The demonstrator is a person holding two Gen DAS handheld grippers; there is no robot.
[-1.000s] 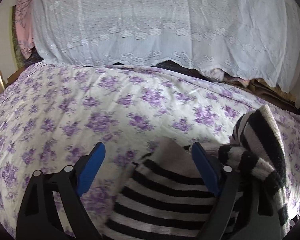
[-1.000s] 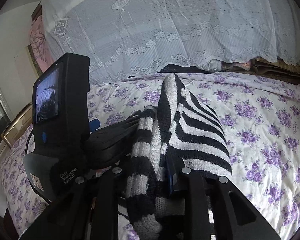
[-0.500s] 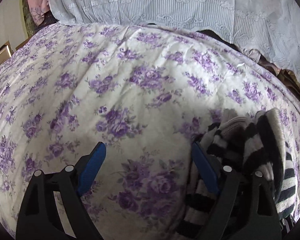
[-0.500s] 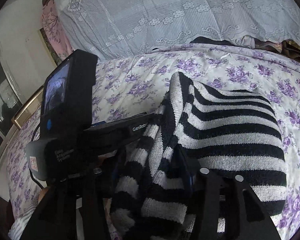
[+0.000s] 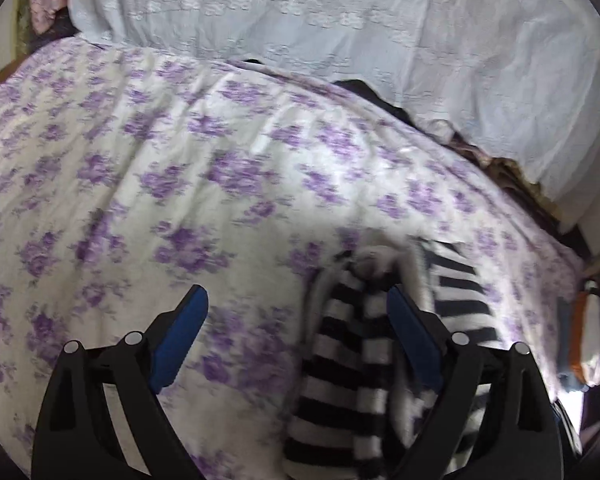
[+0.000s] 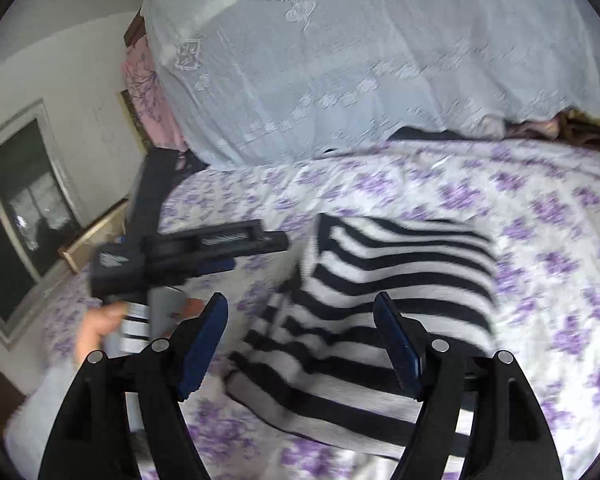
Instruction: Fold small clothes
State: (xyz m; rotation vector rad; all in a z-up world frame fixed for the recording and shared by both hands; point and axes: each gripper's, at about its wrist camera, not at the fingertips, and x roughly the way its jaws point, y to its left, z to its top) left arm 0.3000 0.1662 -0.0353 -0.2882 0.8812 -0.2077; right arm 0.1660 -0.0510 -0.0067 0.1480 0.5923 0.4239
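Note:
A black-and-white striped knit garment lies folded on the purple-flowered bed sheet. My right gripper hovers just over its near edge. Its jaws are opening and the blue pads stand apart on either side of the cloth without pressing it. In the left wrist view the same garment lies at the lower right, bunched against the inner side of the right finger. My left gripper is open wide over the sheet with no grip on the cloth. A hand holds the left gripper body to the garment's left.
A white lace cloth covers a tall pile along the far side of the bed. Pink fabric hangs beside it and a window is on the left wall. An orange and white object lies at the bed's right edge.
The right gripper has opened and let go of the striped garment, which has dropped from hanging upright to lying flat. The left gripper has drawn away to the garment's left.

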